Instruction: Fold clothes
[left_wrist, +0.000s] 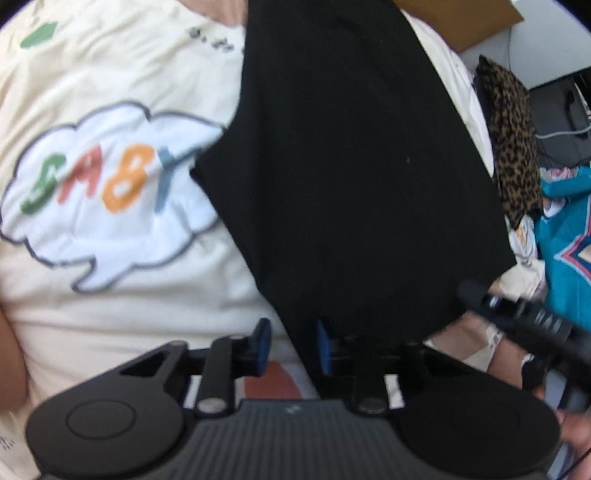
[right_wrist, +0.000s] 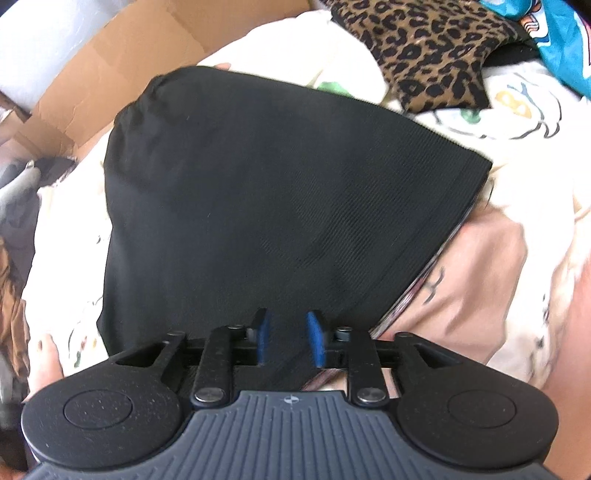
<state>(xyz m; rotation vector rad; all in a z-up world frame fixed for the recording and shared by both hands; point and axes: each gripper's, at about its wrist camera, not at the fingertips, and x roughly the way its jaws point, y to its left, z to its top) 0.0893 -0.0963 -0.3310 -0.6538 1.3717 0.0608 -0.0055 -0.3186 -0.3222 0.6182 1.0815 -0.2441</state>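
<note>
A black garment (left_wrist: 351, 166) lies folded over on a cream bedsheet (left_wrist: 129, 295) with a cartoon cloud print. In the left wrist view my left gripper (left_wrist: 293, 347) has its blue pads apart, and the garment's near edge hangs between them without being pinched. My right gripper (left_wrist: 517, 314) shows at the right of that view as a blurred black shape by the garment's right corner. In the right wrist view my right gripper (right_wrist: 288, 341) is open with the black garment (right_wrist: 277, 192) lying between and beyond its blue pads.
A leopard-print cloth (right_wrist: 424, 48) and a teal printed garment (left_wrist: 569, 236) lie at the far right of the bed. A cardboard box (right_wrist: 122, 59) stands beyond the bed's far edge. More clothes are heaped at the left (right_wrist: 14, 206).
</note>
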